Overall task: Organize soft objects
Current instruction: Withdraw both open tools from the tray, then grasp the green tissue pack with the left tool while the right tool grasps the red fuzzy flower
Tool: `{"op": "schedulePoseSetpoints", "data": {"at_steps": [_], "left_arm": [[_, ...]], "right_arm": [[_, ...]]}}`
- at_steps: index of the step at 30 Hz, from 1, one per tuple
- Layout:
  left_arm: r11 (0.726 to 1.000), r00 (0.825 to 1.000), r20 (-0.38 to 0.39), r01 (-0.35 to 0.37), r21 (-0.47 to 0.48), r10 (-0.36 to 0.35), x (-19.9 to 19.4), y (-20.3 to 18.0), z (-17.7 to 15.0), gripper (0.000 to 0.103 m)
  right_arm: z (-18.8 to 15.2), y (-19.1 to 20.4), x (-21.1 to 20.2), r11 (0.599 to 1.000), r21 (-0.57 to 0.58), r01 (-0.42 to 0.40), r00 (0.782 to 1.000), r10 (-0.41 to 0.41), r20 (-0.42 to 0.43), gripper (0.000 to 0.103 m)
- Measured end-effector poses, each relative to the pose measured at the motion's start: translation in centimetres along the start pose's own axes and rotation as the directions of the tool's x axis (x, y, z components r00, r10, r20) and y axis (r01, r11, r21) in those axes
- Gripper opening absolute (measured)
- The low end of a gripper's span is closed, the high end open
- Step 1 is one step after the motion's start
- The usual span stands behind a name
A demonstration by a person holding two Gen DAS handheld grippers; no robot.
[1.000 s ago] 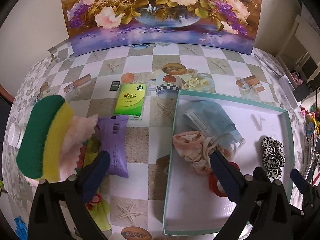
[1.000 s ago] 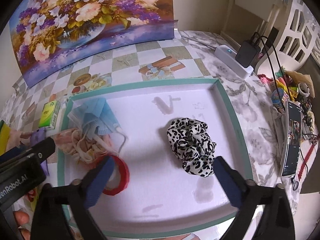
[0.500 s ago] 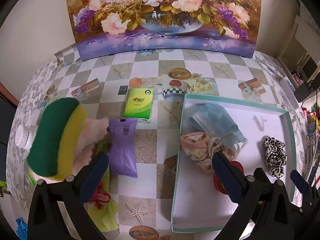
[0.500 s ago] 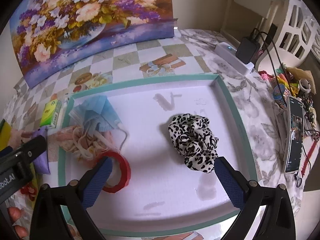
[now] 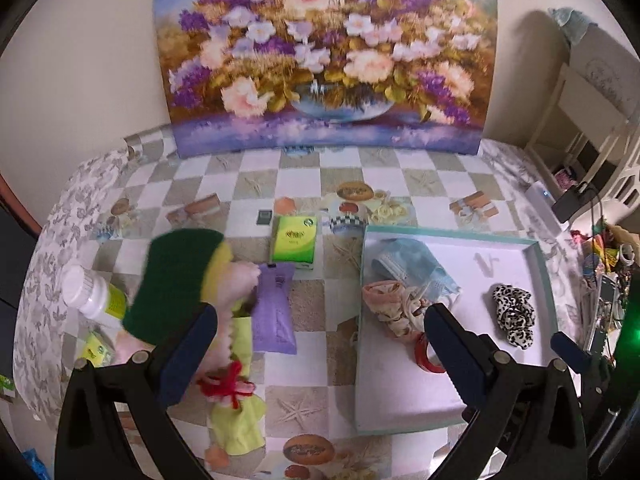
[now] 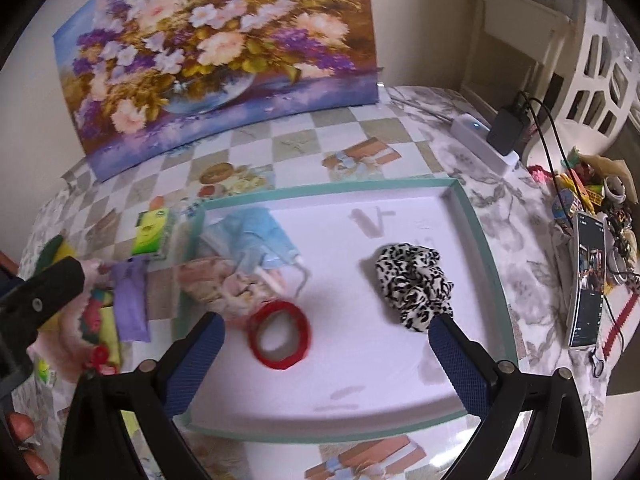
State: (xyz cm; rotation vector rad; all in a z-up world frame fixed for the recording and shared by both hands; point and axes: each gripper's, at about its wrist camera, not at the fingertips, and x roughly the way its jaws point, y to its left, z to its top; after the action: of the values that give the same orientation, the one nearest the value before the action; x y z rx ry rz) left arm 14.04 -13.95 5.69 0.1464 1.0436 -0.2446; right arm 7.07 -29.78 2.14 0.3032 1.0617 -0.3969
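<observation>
bordering checkered tablecloth (image 5: pixel 420 184), floral painting (image 5: pixel 324 56)

checkered table (image 5: pixel 420 184), tray (image 5: pixel 448 234), tissue packs (image 5: pixel 294 239)

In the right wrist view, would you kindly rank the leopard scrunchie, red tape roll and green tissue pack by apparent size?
1. Scrunchie, largest.
2. Tape roll.
3. Tissue pack, smallest, though it lies farther from the camera, so true size is unsure.
</observation>
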Motion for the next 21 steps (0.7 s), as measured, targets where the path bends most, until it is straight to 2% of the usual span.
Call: {"op": "schedulePoseSetpoints", "data": {"at_steps": [4, 12, 17, 21], "left_arm": [[1.000, 0.999, 0.042, 0.012, 0.020, -0.013, -2.6, 1.4, 0.0, 0.103], [0.995, 0.991, 0.115, -0.077, 0.059, 0.069, -6.0, 5.3, -0.8, 0.103], [0.996, 0.989, 0.121, -0.087, -0.019, 0.088, -7.0, 9.8, -1.9, 0.103], [0.983, 0.982, 0.102, -0.148, -0.107, 0.158, -7.0, 13.7, -3.0, 0.103]], "right_arm": [[-0.2, 1.8, -1.6, 0.999, -0.033, -0.037, 0.999, 0.038, 0.012, 0.103], [-1.1, 6.4, -3.3, 0.978, -0.122, -0.167, 0.986, 0.168, 0.002, 0.103], [-2.1, 9.3, -3.9, 0.961, -0.185, -0.205, 0.978, 0.206, -0.010, 0.103], [-3.2, 11.7, -4.0, 0.942, -0.232, -0.241, 0.970, 0.240, -0.035, 0.103]]}}
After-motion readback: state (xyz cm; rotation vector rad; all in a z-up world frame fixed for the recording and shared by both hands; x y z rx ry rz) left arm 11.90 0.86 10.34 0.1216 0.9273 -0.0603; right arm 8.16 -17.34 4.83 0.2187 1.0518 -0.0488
